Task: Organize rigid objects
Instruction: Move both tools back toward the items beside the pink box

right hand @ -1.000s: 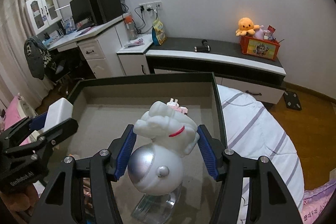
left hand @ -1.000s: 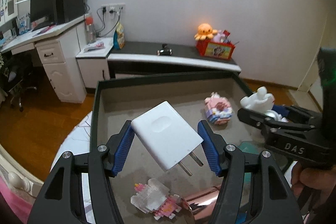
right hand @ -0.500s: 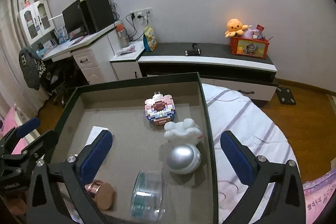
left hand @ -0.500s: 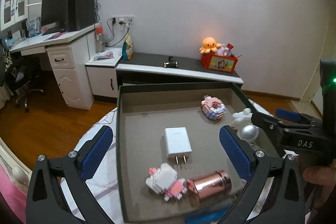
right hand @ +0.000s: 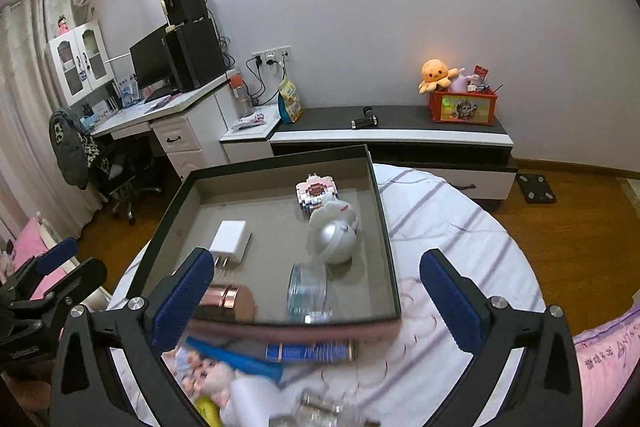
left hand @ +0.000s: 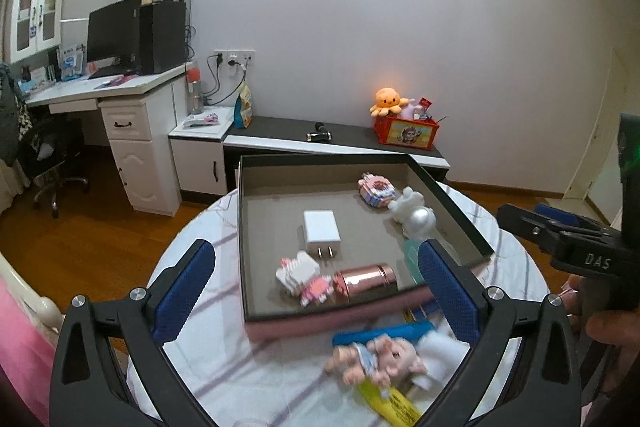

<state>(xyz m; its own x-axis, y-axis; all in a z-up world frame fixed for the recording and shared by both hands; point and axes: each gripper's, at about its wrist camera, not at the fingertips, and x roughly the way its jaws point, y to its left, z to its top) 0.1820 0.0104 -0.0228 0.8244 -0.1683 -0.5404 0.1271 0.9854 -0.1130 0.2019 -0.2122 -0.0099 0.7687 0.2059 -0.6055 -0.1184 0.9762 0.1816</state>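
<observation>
A dark tray (left hand: 460, 211) (right hand: 386, 227) sits on a round table. In it lie a white charger (left hand: 321, 227) (right hand: 230, 237), a white and silver figure (left hand: 416, 217) (right hand: 334, 231), two pink brick models (left hand: 376, 189) (left hand: 304, 277), a copper can (left hand: 364, 281) (right hand: 228, 303) and a clear jar (right hand: 308, 293). My left gripper (left hand: 316, 287) is open and empty above the tray's near edge. My right gripper (right hand: 316, 291) is open and empty, also back from the tray.
In front of the tray lie a pig doll (left hand: 380, 359) (right hand: 204, 375), blue pens (right hand: 312, 351), a yellow packet (left hand: 394, 405) and a white item (right hand: 248, 401). Behind the table stand a low cabinet (right hand: 392, 135) and a desk (left hand: 100, 95).
Both grippers opened and let go: the charger and the figure now lie in the tray. Both grippers then pulled back and up from the tray.
</observation>
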